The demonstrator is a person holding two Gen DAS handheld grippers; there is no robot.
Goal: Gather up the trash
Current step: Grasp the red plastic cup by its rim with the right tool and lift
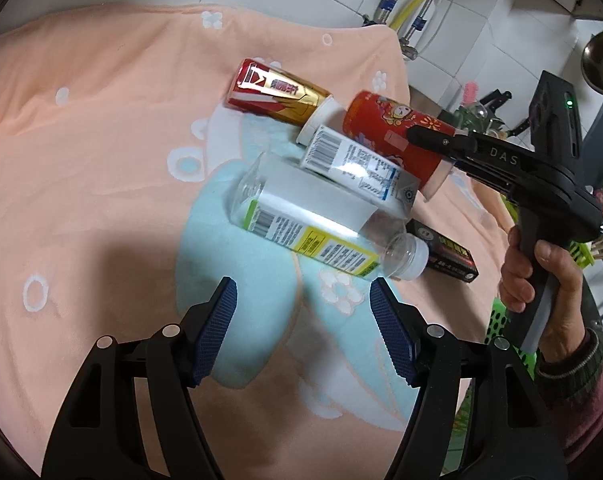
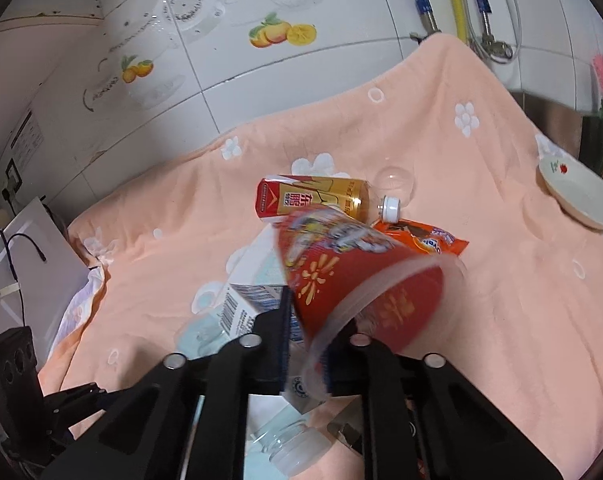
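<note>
On the blanket [image 1: 101, 160] my trash lies in a heap: the drink bottle [image 1: 277, 94] farthest back, the carton [image 1: 357, 164] before it, the clear bottle [image 1: 313, 232] nearest. My right gripper [image 1: 415, 136] holds the paper cup [image 1: 393, 140] over the carton; a small box [image 1: 449, 252], I think, lies right of the clear bottle.

The right gripper [image 1: 415, 136] pinches the red paper cup [image 1: 397, 140] near its rim, above the cartons; the left gripper [image 1: 303, 312] hovers agape over the peach towel [image 1: 101, 160].
</note>
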